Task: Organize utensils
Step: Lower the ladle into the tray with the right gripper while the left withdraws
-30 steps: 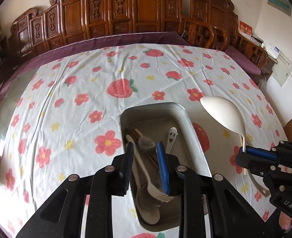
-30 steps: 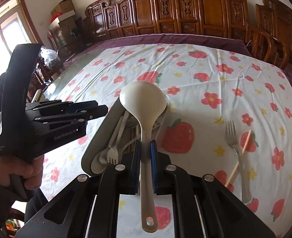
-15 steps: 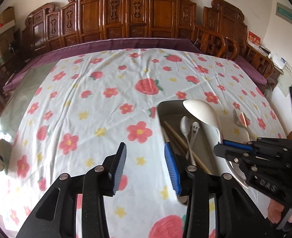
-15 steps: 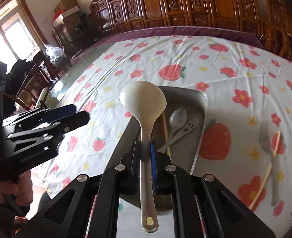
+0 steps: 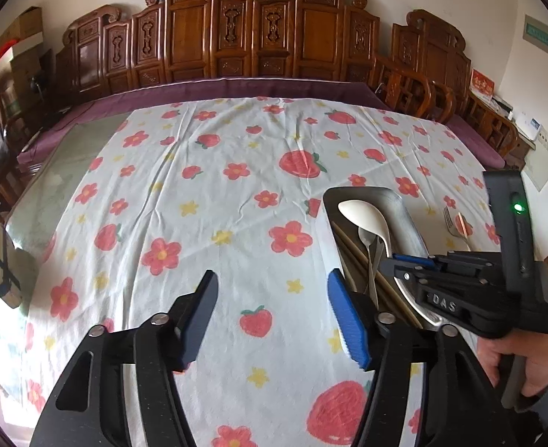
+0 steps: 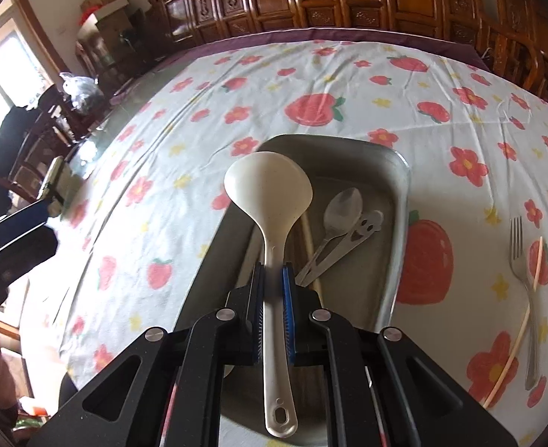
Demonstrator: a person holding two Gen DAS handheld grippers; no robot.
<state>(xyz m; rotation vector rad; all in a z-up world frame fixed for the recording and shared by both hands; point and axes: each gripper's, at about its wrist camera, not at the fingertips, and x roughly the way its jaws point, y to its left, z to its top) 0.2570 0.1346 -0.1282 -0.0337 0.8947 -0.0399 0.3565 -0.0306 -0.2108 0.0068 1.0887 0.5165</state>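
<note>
Since a second ago my right tool (image 6: pixel 273 279) has carried the ladle (image 6: pixel 270 193) low over the tray (image 6: pixel 400 201).
It grips the handle; left tool (image 5: pixel 270 300) gapes empty; fork (image 6: pixel 522 260) and chopstick (image 6: pixel 523 320) wait on the desk (image 6: pixel 348 74) at 3 o'clock.

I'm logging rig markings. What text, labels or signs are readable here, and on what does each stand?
"DAS": raised letters on the black right gripper body, seen from the left wrist view.
Green wall sign: too small to read.
Red card on the wooden side cabinet: blurred.
White wall chart: unreadable.
</note>
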